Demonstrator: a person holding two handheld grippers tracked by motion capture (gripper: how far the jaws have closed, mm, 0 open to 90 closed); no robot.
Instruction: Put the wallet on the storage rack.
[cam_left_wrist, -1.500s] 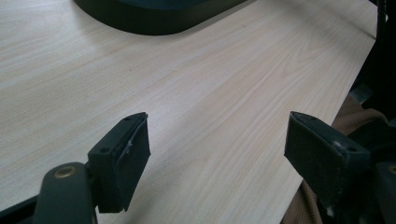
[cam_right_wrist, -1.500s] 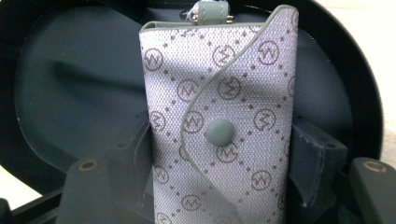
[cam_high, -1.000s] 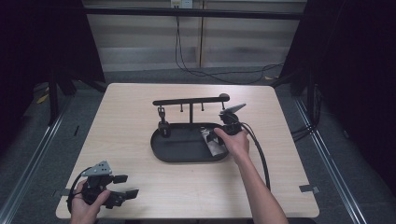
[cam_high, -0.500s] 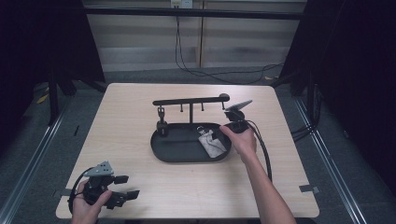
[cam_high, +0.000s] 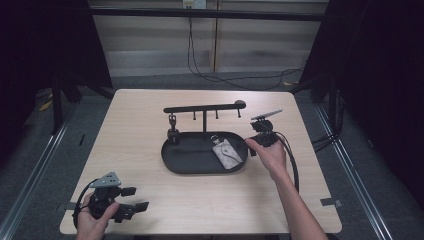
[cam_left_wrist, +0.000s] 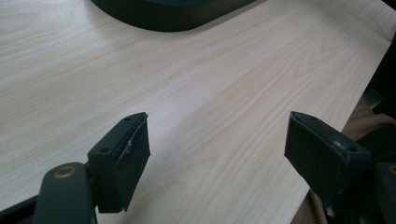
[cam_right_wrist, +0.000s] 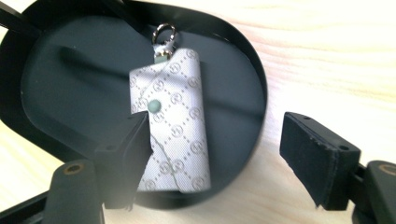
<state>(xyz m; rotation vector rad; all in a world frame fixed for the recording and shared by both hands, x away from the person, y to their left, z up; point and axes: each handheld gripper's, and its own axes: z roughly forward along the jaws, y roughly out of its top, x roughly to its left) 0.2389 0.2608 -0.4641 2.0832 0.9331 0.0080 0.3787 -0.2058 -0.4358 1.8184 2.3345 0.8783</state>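
Hovering wide open, right hand-held gripper (cam_right_wrist: 212, 163) over key pouch (cam_right_wrist: 170, 123) lying lengthwise straight ahead in tray (cam_right_wrist: 56, 84).

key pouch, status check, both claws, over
Right claw open, above key pouch in black tray. Left claw open, idle at table corner. Nothing blocking.

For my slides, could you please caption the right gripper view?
Open right claw poised over a patterned key pouch lying in the black oval tray.
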